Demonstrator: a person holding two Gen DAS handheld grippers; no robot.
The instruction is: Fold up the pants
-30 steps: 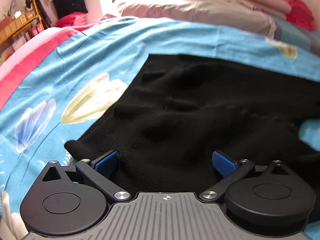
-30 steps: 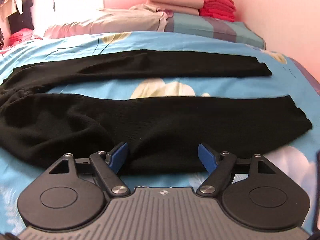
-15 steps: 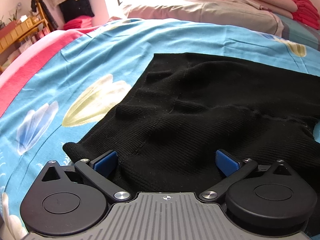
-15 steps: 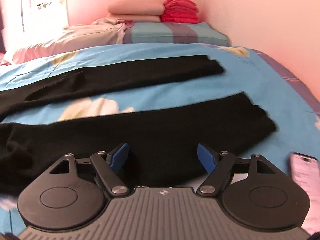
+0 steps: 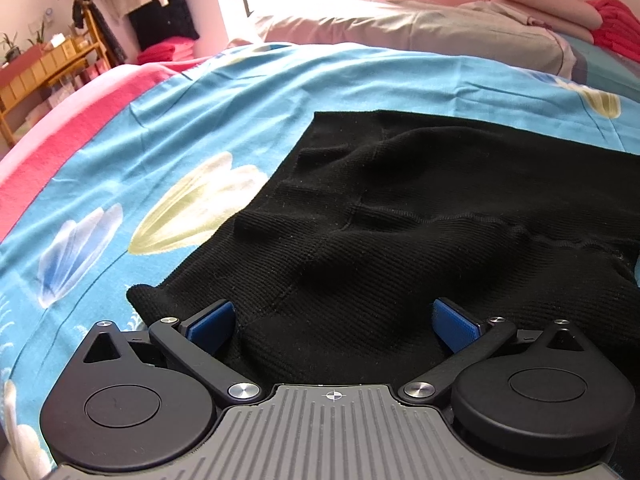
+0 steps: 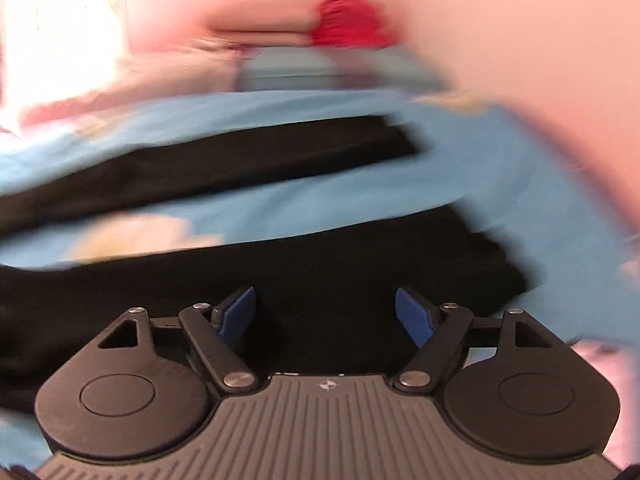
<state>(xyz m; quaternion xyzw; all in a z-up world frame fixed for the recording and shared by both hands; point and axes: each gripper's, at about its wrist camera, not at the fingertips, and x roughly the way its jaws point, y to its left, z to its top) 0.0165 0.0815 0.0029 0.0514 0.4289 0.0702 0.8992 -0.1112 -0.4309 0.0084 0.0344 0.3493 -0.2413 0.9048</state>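
Observation:
Black knit pants lie spread on a blue flowered bedsheet. In the left wrist view the waist end lies wrinkled, its near corner by the left pad. My left gripper is open, its blue pads low over the near waist edge. The blurred right wrist view shows the two legs lying apart, the far leg behind. My right gripper is open over the near leg, close to its hem end at the right.
Pillows and folded bedding lie at the head of the bed, with a red stack by the pink wall. A wooden shelf and hanging clothes stand to the far left. A pale flat object lies near the right gripper.
My right gripper has swept right along the near leg toward its hem, and the view is blurred with motion. My left gripper has shifted slightly over the waist.

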